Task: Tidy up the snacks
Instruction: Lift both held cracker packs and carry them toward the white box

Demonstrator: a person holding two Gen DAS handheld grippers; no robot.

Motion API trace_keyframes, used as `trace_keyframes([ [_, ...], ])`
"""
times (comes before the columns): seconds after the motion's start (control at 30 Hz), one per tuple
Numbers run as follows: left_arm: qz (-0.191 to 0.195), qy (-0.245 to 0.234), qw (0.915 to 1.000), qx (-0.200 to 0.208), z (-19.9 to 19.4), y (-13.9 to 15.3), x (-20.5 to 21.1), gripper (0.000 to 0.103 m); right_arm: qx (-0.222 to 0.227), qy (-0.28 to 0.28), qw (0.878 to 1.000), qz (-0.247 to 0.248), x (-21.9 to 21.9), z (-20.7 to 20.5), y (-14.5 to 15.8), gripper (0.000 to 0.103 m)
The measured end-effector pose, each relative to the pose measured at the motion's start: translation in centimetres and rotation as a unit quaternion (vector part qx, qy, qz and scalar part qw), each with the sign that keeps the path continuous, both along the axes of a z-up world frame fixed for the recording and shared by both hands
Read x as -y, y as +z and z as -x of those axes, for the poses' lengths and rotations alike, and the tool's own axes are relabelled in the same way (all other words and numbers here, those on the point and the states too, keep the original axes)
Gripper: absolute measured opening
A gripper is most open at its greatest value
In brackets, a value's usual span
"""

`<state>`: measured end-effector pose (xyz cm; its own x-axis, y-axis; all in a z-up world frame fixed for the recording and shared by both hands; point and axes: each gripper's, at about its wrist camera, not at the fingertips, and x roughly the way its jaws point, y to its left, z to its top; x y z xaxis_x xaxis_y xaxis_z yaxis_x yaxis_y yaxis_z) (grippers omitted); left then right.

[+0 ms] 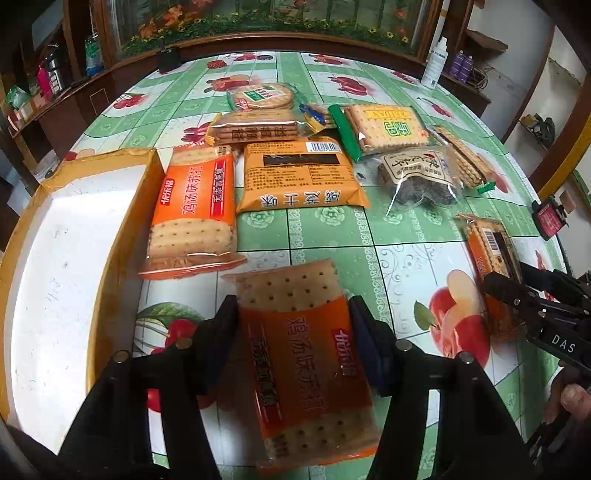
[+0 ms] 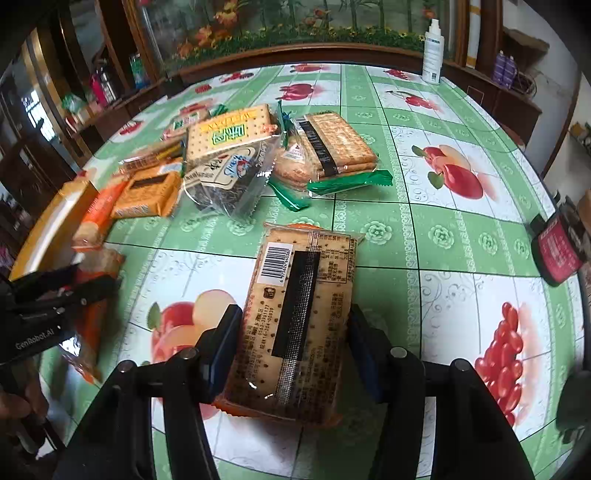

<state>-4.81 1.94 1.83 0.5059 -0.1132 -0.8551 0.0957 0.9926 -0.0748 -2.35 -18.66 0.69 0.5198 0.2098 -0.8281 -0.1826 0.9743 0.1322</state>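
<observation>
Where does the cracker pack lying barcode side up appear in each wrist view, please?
Left wrist view: far right edge, the barcode-up cracker pack lies under the right gripper.
Right wrist view: bottom centre, between that gripper's fingers.
Shared landmark: the white spray bottle at the table's far edge.

Left wrist view: looks steeply down along my fingers, close over the green fruit-print tablecloth (image 1: pixel 406 229), facing the wooden cabinet with the flower picture (image 1: pixel 258 22). Right wrist view: same tilt and nearness, set right of the first. Shared: the heap of biscuit packets (image 1: pixel 332 147) mid-cloth (image 2: pixel 240 158), the white spray bottle (image 1: pixel 436 62) by the cabinet (image 2: pixel 432 51).
</observation>
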Motion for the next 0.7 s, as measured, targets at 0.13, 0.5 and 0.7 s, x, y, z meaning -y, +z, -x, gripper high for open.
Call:
trace_keyframes([
  [0.13, -0.005, -0.002, 0.9999, 0.016, 0.5, 0.9, -0.1, 0.06, 0.011, 0.001, 1.0, -0.015, -0.1, 0.5, 0.6, 0.056],
  [0.5, -0.013, -0.006, 0.9994, 0.032, 0.8, 2.5, -0.8, 0.058, 0.019, 0.027, 0.999, 0.003, -2.4, 0.8, 1.7, 0.054],
  [0.7, -0.014, -0.014, 0.9998, 0.003, 0.5, 0.7, -0.6, 0.058, -0.027, 0.034, 0.999, 0.019, -2.5, 0.0, 0.2, 0.054],
])
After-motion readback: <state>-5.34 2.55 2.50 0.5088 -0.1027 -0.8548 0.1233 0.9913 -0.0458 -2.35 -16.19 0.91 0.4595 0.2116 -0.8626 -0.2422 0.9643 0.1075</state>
